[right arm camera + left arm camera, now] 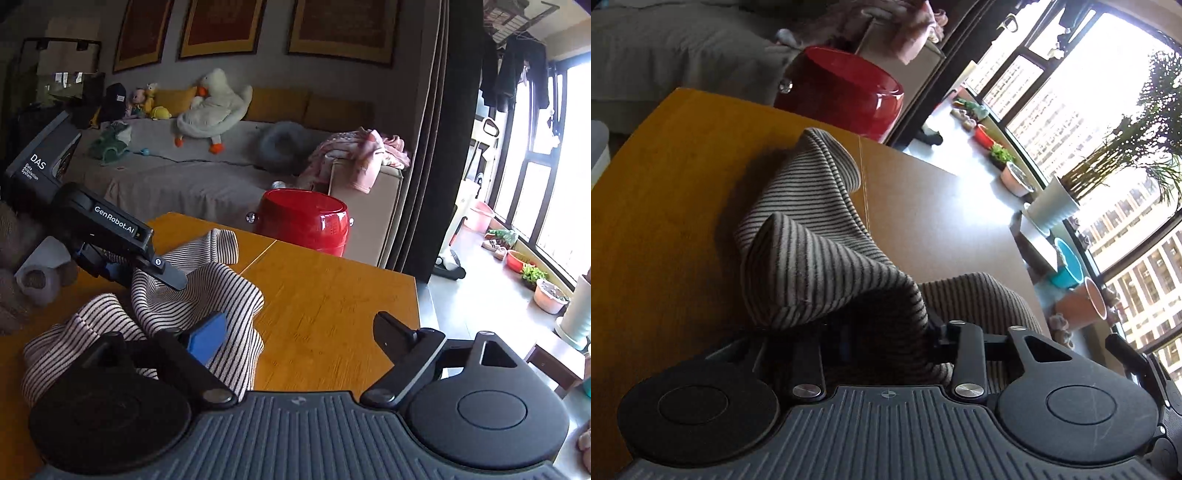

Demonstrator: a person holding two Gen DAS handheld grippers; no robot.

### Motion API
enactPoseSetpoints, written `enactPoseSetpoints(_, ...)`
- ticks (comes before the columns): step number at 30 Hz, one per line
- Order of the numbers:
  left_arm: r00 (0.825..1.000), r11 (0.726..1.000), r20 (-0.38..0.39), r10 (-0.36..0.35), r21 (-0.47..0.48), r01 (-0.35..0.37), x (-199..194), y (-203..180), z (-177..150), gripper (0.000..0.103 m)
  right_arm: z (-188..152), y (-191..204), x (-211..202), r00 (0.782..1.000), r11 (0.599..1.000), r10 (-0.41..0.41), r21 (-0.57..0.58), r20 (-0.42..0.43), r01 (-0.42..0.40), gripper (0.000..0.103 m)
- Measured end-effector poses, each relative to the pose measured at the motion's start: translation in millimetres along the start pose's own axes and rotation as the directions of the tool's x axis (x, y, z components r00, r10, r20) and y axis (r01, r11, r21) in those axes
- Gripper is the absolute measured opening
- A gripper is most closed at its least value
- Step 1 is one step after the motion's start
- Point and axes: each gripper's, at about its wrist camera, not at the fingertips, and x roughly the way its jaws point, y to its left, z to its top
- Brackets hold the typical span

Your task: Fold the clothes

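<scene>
The left gripper [147,273] was pinched shut on the striped garment [812,258], a knit in thin dark and pale stripes. In the left wrist view the cloth rose in a bunched peak straight out of the closed jaws and draped over them, hiding the fingertips; the rest trailed ahead of the gripper across the wooden table [665,184], with one rounded fold lying farthest forward.

From the right wrist view, the left gripper sat ahead and to the left, its black body printed "GenRobot.AI" in white, with a grey box behind it reading "DAS Data Acquisition System". Its fingers bit into the upper part of the garment, which hung down and spread beneath it onto the table.

The right gripper [306,332] stood spread wide, holding nothing. Its left finger, with a blue pad [207,341], lay over the near edge of the striped garment; whether it touched the cloth could not be told. Its right finger [395,332] hung over bare table, well apart from the fabric.

Beyond the table's far edge stood a glossy red stool [303,221], and behind it a grey-covered sofa [184,177] with a white plush goose [214,107] and a pink blanket [354,151] on its armrest. To the right, potted plants [532,277] lined the floor by the window.
</scene>
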Motion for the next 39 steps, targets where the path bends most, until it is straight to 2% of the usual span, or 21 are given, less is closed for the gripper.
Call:
enactPoseSetpoints(2, 0.999, 0.998, 0.037, -0.019, 0.067, 0.016, -3.5, -18.9, 7.8, 0.015, -4.4, -2.5, 13.1, 1.0, 0.998, -0.001, 0.064, 0.007, 0.0, 0.103)
enactPoseSetpoints(4, 0.995, 0.989, 0.084, -0.052, 0.139, 0.04, -8.9, -45.8, 16.8, 0.013, -5.8, -5.5, 13.9, 1.0, 0.997, -0.017, 0.077, 0.01, 0.016, 0.103)
enactPoseSetpoints(6, 0.983, 0.965, 0.109, -0.146, 0.233, 0.118, -15.3, -83.9, 16.2, 0.012, -6.5, -8.7, 11.5, 0.999, 0.996, -0.037, 0.077, 0.012, 0.036, 0.103)
enactPoseSetpoints(9, 0.947, 0.898, 0.127, -0.294, 0.375, 0.229, -24.9, -142.3, 14.2, 0.012, -7.6, -13.5, 7.8, 0.998, 0.995, -0.067, 0.078, 0.015, 0.065, 0.103)
enactPoseSetpoints(11, 0.91, 0.826, 0.057, -0.412, 0.446, 0.346, -29.9, -172.4, 2.3, 0.014, -8.2, -16.7, 5.4, 0.996, 0.993, -0.087, 0.078, 0.017, 0.085, 0.103)
enactPoseSetpoints(13, 0.879, 0.769, -0.026, -0.477, 0.472, 0.431, -31.8, -187.1, -9.9, 0.023, -10.0, -21.7, 1.9, 0.995, 0.991, -0.103, 0.086, 0.008, 0.102, 0.103)
enactPoseSetpoints(14, 0.871, 0.75, -0.052, -0.488, 0.486, 0.449, -32.9, -189.5, -15.2, 0.032, -11.1, -24.1, 0.5, 0.994, 0.99, -0.109, 0.09, 0.003, 0.108, 0.103)
enactPoseSetpoints(15, 0.872, 0.743, -0.057, -0.486, 0.499, 0.447, -34.6, -189.0, -18.8, 0.043, -12.2, -26.3, -0.6, 0.994, 0.989, -0.113, 0.093, -0.002, 0.113, 0.103)
enactPoseSetpoints(18, 0.894, 0.772, -0.012, -0.448, 0.499, 0.394, -40.6, -167.7, -20.7, 0.055, -15.4, -30.4, -5.0, 0.993, 0.988, -0.118, 0.1, -0.005, 0.118, 0.103)
enactPoseSetpoints(20, 0.911, 0.819, 0.025, -0.412, 0.448, 0.358, -42.0, -140.2, -12.9, 0.056, -17.3, -31.9, -6.2, 0.993, 0.988, -0.117, 0.105, -0.006, 0.117, 0.103)
enactPoseSetpoints(22, 0.937, 0.874, 0.071, -0.341, 0.392, 0.288, -40.1, -111.5, -2.1, 0.056, -19.3, -32.6, -4.6, 0.993, 0.987, -0.114, 0.111, -0.01, 0.115, 0.103)
enactPoseSetpoints(24, 0.974, 0.918, 0.137, -0.183, 0.378, 0.119, -32.2, -87.8, 9.1, 0.056, -19.5, -31.9, -5.9, 0.993, 0.988, -0.116, 0.105, -0.014, 0.117, 0.103)
enactPoseSetpoints(25, 0.981, 0.925, 0.165, -0.099, 0.379, 0.029, -26.4, -77.8, 10.4, 0.056, -19.4, -31.3, -7.0, 0.993, 0.988, -0.118, 0.101, -0.015, 0.119, 0.103)
enactPoseSetpoints(29, 0.992, 0.959, 0.105, -0.07, 0.28, 0.039, -12.7, -40.2, 6.6, 0.051, -17.4, -29.8, -17.5, 0.993, 0.989, -0.121, 0.081, -0.004, 0.121, 0.103)
enactPoseSetpoints(30, 0.994, 0.966, 0.088, -0.067, 0.253, 0.043, -9.4, -30.7, 5.6, 0.048, -14.5, -30.1, -21.3, 0.995, 0.99, -0.101, 0.095, 0.007, 0.1, 0.103)
enactPoseSetpoints(34, 0.998, 0.988, 0.019, -0.058, 0.145, 0.055, 4.0, 6.9, 1.5, 0.039, 6.1, -28.2, -22.0, 0.996, 0.98, 0.064, 0.185, 0.067, -0.076, 0.103)
enactPoseSetpoints(35, 0.998, 0.991, 0.002, -0.057, 0.118, 0.056, 7.4, 16.3, 0.5, 0.028, 11.0, -25.7, -14.9, 0.99, 0.97, 0.12, 0.204, 0.074, -0.133, 0.103)
enactPoseSetpoints(36, 0.998, 0.994, -0.015, -0.056, 0.09, 0.057, 10.7, 25.7, -0.5, 0.022, 14.3, -22.1, -3.9, 0.981, 0.955, 0.183, 0.223, 0.07, -0.194, 0.103)
enactPoseSetpoints(37, 0.998, 0.996, -0.032, -0.056, 0.063, 0.058, 14.0, 35.2, -1.5, 0.02, 16.6, -18.1, 8.7, 0.967, 0.936, 0.248, 0.242, 0.063, -0.255, 0.103)
enactPoseSetpoints(38, 0.997, 0.998, -0.05, -0.056, 0.035, 0.058, 17.4, 44.6, -2.5, 0.019, 17.5, -11.7, 19.8, 0.96, 0.93, 0.279, 0.238, 0.041, -0.28, 0.103)
enactPoseSetpoints(39, 0.999, 0.999, -0.035, -0.02, 0.043, 0.021, 10.0, 49.0, -4.6, 0.019, 17.3, -3.8, 29.8, 0.958, 0.934, 0.287, 0.218, 0.01, -0.282, 0.103)
